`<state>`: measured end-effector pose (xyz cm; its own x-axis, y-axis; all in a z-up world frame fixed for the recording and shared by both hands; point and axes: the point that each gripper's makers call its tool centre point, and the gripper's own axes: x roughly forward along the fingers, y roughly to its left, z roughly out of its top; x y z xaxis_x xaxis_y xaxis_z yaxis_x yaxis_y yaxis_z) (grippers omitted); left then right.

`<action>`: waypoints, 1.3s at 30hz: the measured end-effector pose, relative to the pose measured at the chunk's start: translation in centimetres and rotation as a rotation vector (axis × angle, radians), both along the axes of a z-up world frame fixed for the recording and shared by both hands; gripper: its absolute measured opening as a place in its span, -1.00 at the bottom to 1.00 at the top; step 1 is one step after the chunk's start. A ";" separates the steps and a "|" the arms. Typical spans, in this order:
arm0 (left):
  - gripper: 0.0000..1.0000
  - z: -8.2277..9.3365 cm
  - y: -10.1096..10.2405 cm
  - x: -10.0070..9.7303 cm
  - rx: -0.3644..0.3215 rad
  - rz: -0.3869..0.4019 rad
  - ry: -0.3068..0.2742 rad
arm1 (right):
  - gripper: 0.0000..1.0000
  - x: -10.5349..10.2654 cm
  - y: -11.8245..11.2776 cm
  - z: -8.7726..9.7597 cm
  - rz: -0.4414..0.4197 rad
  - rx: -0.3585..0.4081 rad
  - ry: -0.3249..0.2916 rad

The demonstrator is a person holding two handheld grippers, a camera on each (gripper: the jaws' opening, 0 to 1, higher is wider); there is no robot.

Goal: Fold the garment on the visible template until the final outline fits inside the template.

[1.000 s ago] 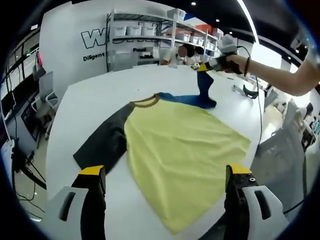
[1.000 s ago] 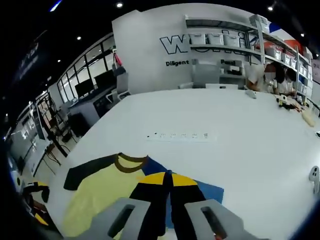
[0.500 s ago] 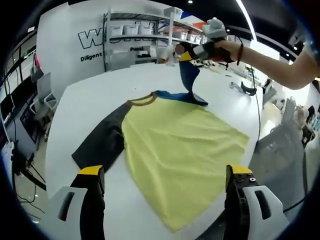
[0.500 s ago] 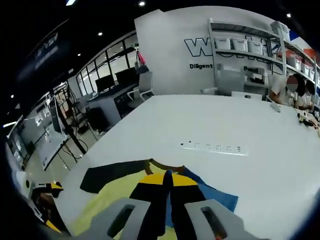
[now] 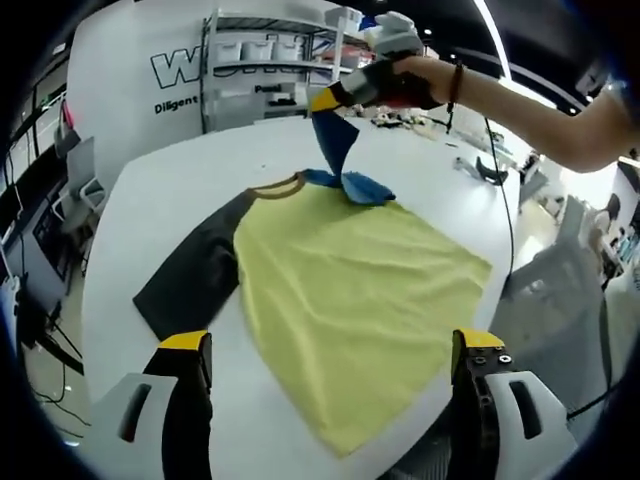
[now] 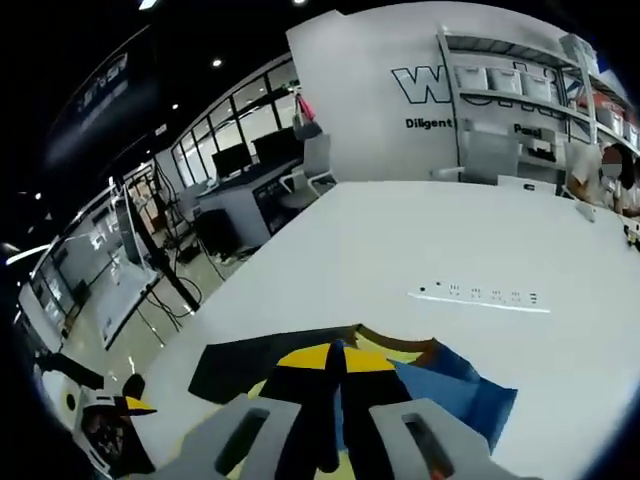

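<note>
A yellow shirt (image 5: pixel 350 290) lies flat on the white table (image 5: pixel 170 190), with a dark sleeve (image 5: pixel 195 280) spread to the left and a brown collar (image 5: pixel 278 186). My right gripper (image 5: pixel 330 100) is above the collar, shut on the blue sleeve (image 5: pixel 340 150) and holding it up off the table. In the right gripper view the shut jaws (image 6: pixel 335 352) pinch that blue sleeve (image 6: pixel 455 390), with the dark sleeve (image 6: pixel 245 358) below on the left. My left gripper (image 5: pixel 330 345) hovers wide open over the shirt's near hem, holding nothing.
A white power strip (image 6: pixel 480 295) lies further along the table. Shelving with bins (image 5: pixel 265 70) lines the back wall. Office chairs (image 5: pixel 80 165) and desks stand off the table's left side. The table edge (image 5: pixel 470 330) runs close to the shirt's right corner.
My right gripper has risen and carried the blue sleeve leftward, from beside the shirt's shoulder to above the collar. The left gripper stayed open over the hem.
</note>
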<state>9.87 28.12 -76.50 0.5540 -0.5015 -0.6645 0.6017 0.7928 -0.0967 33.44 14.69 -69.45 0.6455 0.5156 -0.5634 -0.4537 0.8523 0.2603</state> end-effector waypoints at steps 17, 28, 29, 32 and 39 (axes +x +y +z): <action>0.95 -1.0 1.2 -0.5 0.016 0.015 0.024 | -1.00 0.0 5.5 -7.3 0.061 -0.032 0.123; 0.92 -1.1 2.0 -0.2 0.020 0.041 0.017 | -1.00 -0.4 7.7 -8.5 0.193 -0.111 0.079; 0.92 -1.2 2.1 -0.3 0.023 0.042 0.017 | -1.00 -0.2 7.9 -9.1 0.199 -0.120 0.086; 0.89 -1.3 2.2 -0.4 0.021 0.047 0.022 | -1.00 0.4 7.9 -10.5 0.215 -0.152 0.084; 0.91 -1.4 2.6 -0.6 0.022 0.057 0.021 | -0.60 0.5 8.5 -10.4 0.222 -0.091 0.053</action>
